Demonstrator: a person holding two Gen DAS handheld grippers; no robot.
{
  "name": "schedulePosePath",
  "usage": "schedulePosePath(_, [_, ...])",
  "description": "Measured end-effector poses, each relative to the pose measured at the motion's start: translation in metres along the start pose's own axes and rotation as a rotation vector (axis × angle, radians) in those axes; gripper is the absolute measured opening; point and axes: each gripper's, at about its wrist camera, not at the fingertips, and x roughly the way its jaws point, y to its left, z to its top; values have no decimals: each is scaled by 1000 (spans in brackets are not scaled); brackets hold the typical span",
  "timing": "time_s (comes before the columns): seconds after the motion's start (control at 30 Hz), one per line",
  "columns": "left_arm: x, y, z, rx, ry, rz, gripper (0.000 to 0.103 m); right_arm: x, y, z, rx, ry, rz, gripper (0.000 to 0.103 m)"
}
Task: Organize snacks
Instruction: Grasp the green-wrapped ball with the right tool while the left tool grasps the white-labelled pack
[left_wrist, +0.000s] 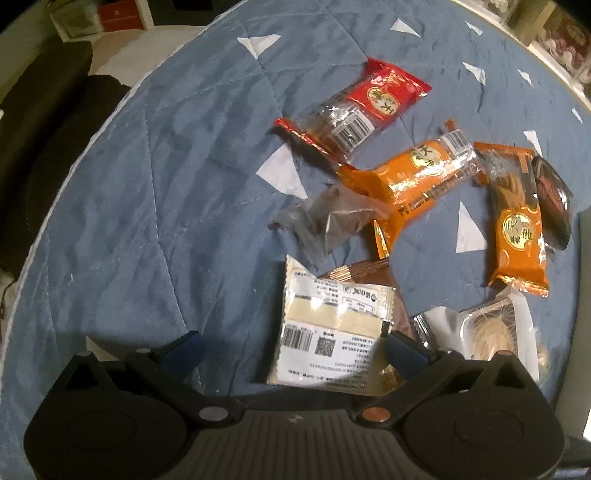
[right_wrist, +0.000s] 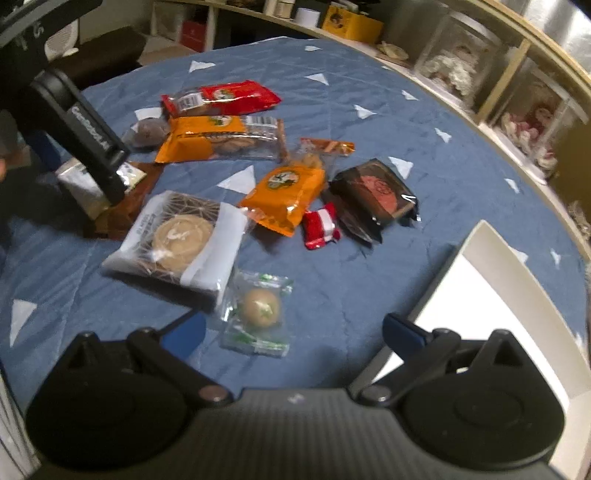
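Observation:
Several snack packets lie on a blue quilted cloth. My left gripper is open, its jaws either side of a cream packet that lies on a brown packet. Beyond it are a red packet, two orange packets and a dark packet. My right gripper is open and empty, just above a small clear packet with a round sweet. The left gripper shows in the right wrist view over the cream packet.
A white tray lies at the right, by my right gripper. A large round-biscuit packet, a small red-and-white packet and a dark packet lie mid-cloth. Shelves with clear boxes stand behind the table's far edge.

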Motion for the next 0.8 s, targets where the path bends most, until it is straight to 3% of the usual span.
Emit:
schedulePosePath(0.03, [2,5,0,-5,-2,-6,103,1,-2,1,11,-6,16,100])
schedulePosePath(0.1, [5,9,-2,-16,1,-18,103,2,-6,5,31,-15,28,87])
schedulePosePath(0.3, [2,15,-7,-28,-9,-49,103,14,-6,8,22,26,60,68])
schedulePosePath(0.37, [-3,14,-9,-7,-23,-79,103,16,-1,8,1,38,55,66])
schedulePosePath(0.5, [-12,7,-11,57,-33,-88,103,17,1,8,2,56,66,48])
schedulePosePath(0.8, [-9,-5,-1,47,-7,-46,96,10,-3,7,77,65,104,44])
